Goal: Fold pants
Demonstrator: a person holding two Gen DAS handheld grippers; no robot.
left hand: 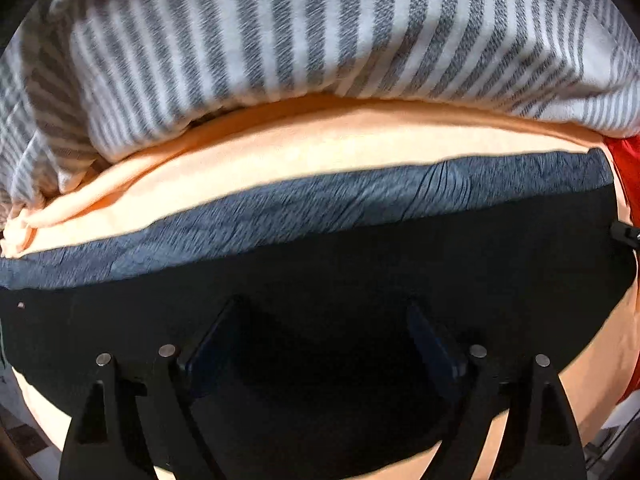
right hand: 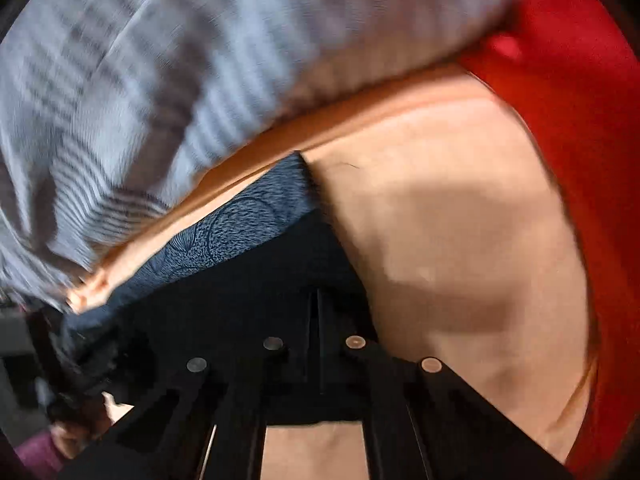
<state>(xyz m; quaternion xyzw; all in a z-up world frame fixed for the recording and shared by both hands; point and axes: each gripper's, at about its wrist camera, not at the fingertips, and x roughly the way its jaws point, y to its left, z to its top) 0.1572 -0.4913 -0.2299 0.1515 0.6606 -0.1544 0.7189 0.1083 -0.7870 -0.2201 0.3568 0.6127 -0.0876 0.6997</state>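
The black pants [left hand: 320, 272] lie flat on a peach sheet [left hand: 320, 148], with a blue-grey heathered waistband [left hand: 360, 196] along their far edge. My left gripper [left hand: 326, 320] is open, its two fingers spread wide just over the black fabric. In the right wrist view the pants [right hand: 256, 280] and the waistband's end [right hand: 248, 216] lie at the lower left. My right gripper [right hand: 318, 304] has its fingers pressed together at the pants' right edge, shut on the black fabric. Its tip [left hand: 624, 234] pokes in at the right edge of the left wrist view.
A grey-and-white striped blanket [left hand: 320, 28] is bunched up behind the pants, also in the right wrist view [right hand: 200, 60]. A red cloth [right hand: 560, 100] lies to the right, beyond the peach sheet [right hand: 460, 220]. The right wrist view is blurred by motion.
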